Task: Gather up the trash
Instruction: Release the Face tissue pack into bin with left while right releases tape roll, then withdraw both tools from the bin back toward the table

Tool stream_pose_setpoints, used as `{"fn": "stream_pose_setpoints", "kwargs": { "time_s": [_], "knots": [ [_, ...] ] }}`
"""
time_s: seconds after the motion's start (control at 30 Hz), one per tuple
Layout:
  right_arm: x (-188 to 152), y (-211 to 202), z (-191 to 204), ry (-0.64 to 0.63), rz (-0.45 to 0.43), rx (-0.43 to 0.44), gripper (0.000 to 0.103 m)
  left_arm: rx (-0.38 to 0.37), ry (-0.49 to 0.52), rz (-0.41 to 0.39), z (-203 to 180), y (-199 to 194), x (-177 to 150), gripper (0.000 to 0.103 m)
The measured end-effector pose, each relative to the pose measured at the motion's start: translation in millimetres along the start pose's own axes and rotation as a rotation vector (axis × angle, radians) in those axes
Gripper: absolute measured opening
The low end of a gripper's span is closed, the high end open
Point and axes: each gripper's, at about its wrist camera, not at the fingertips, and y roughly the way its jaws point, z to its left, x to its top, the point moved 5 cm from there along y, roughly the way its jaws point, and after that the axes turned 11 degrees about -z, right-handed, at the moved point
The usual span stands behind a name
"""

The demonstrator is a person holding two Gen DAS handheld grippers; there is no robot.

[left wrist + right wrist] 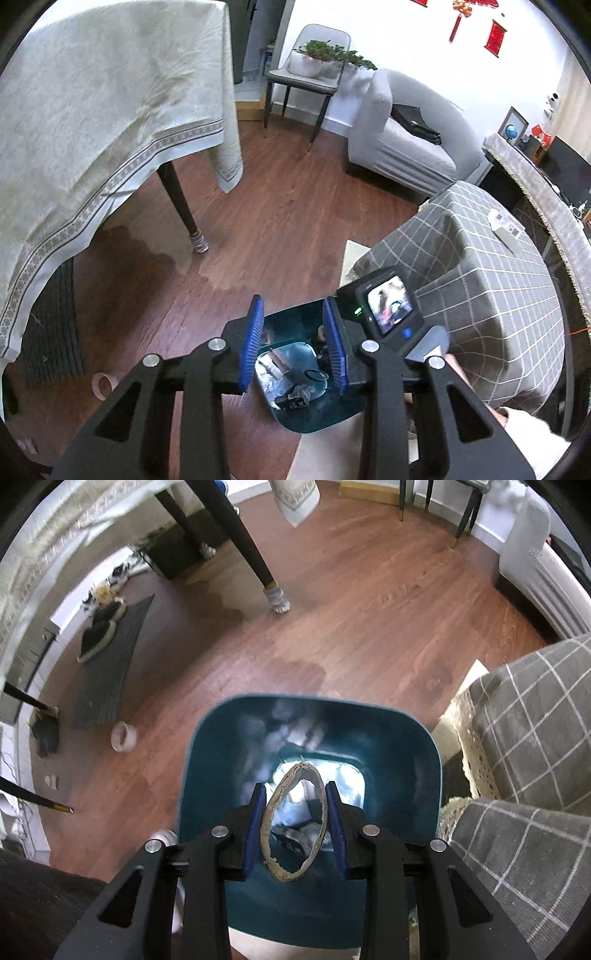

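A teal trash bin [406,757] stands on the wooden floor, with crumpled paper and dark scraps at its bottom. My right gripper [295,786] points down into it, shut on a frayed cardboard ring [266,814] that its blue pads squeeze into an oval. In the left wrist view my left gripper [293,300] hangs above the same bin [314,421]. Its pads stand apart with nothing between them. A thin black ring [316,374] lies among the trash. The back screen of the right gripper's camera [389,312] shows just right of the left one.
A tape roll [123,736] and small scraps [51,781] lie on the floor left of the bin, beside a dark mat [110,672] with slippers [99,635]. A table leg [273,590] stands beyond. Furniture under a grey checked cover [517,738] crowds the bin's right side.
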Motion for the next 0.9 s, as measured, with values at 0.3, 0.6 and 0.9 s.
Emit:
{"fn": "stream_pose_setpoints", "kwargs": {
  "time_s": [0.3, 0.6, 0.9],
  "knots": [
    [-16, -4, -15, -0.014, 0.025, -0.017, 0.054, 0.002, 0.018, -0.033, -13, -7, 14, 0.035],
    [-1, -51, -6, -0.048, -0.082, 0.022, 0.054, 0.011, 0.033, -0.086, -29, -17, 33, 0.037],
    [18, -105, 4, -0.080, -0.204, 0.071, 0.054, 0.023, 0.036, -0.126, -38, -22, 49, 0.044]
  ]
}}
